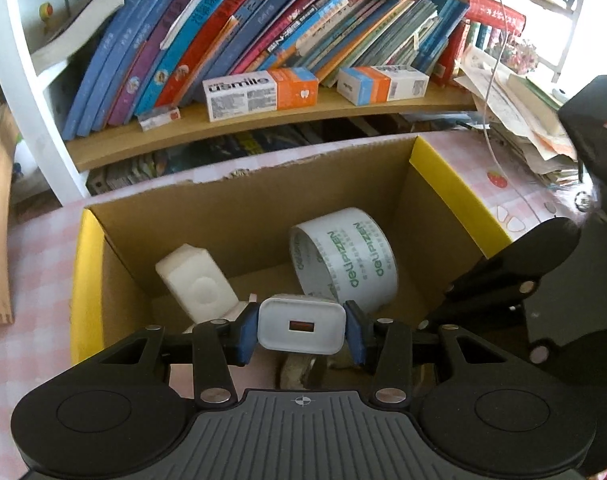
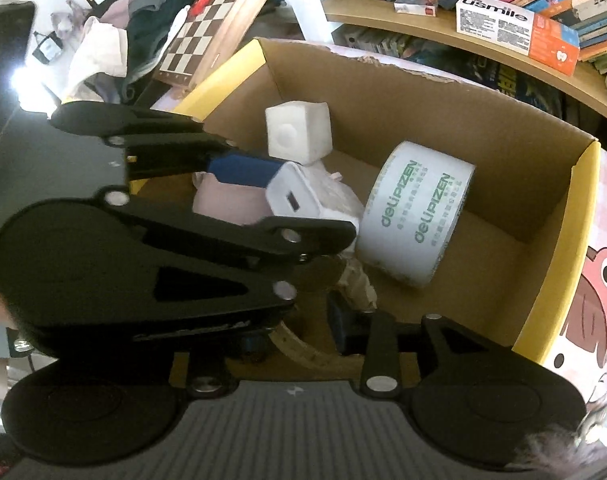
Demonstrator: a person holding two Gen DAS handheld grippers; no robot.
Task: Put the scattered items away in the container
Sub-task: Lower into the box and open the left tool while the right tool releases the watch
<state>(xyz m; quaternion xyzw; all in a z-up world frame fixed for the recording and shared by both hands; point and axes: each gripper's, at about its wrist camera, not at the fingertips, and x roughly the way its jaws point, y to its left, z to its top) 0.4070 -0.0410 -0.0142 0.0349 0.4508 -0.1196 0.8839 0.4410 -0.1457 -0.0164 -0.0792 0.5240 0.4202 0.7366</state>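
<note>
My left gripper (image 1: 302, 330) is shut on a white USB charger (image 1: 302, 328), its blue pads pressing both sides. It hangs over the open cardboard box (image 1: 455, 184). In the box lie a white cube-shaped block (image 1: 195, 280) and a roll of white printed tape (image 1: 343, 260). In the right wrist view the left gripper (image 2: 281, 206) crosses in from the left with the charger (image 2: 295, 194), above the block (image 2: 297, 134) and beside the tape (image 2: 415, 216). My right gripper (image 2: 297, 334) is low inside the box (image 2: 583, 240), jaws apart over a beige ring (image 2: 303, 350). Its left finger is hidden.
A bookshelf with leaning books and a usmile carton (image 1: 259, 94) stands behind the box. Loose papers (image 1: 515, 112) pile up at the right. A chessboard (image 2: 219, 12) and heaped clothes (image 2: 115, 40) lie to the left. The box sits on a pink checked cloth (image 1: 35, 272).
</note>
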